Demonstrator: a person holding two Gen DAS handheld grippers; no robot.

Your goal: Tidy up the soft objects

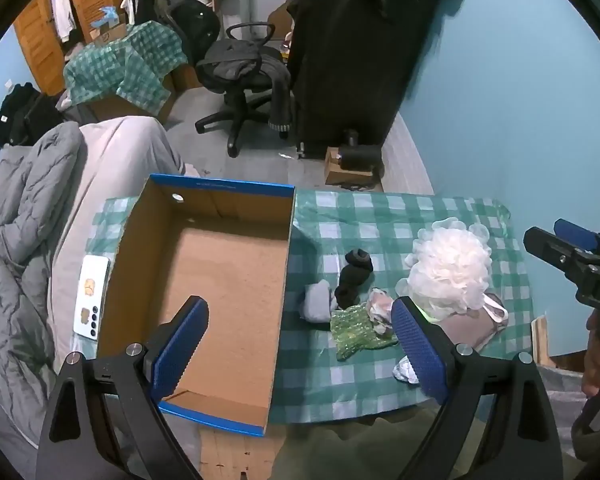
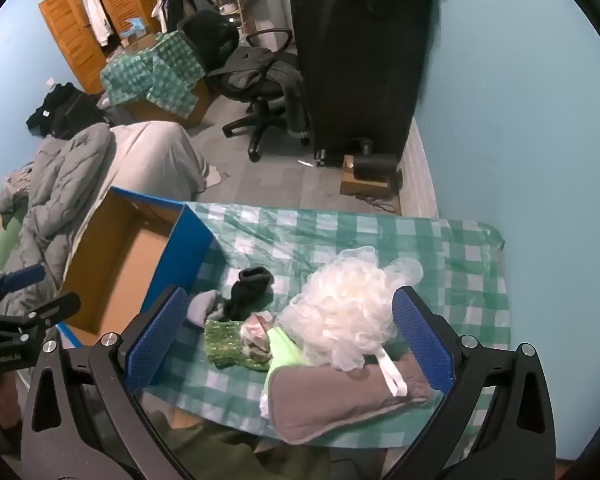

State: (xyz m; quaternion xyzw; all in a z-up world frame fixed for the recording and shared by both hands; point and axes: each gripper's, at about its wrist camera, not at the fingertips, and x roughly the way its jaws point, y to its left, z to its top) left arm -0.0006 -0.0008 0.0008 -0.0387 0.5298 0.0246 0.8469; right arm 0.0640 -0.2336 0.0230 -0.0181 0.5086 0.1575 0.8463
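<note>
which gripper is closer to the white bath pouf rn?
Right. The right gripper hangs open just above the white bath pouf, which sits between its fingers in view. The left gripper is open over the cardboard box edge, off to the side.

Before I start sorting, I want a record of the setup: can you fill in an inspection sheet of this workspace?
Surface: green checked tablecloth, wrinkled.
Job's things: open cardboard box, empty; white mesh pouf on a taupe cloth; black sock; grey sock; green knit piece.
Clutter: phone left of the box.
Grippers: left gripper and right gripper, jaws open, holding nothing.
Cables: nothing seen on the table.
Surroundings: grey duvet, office chair.
</note>
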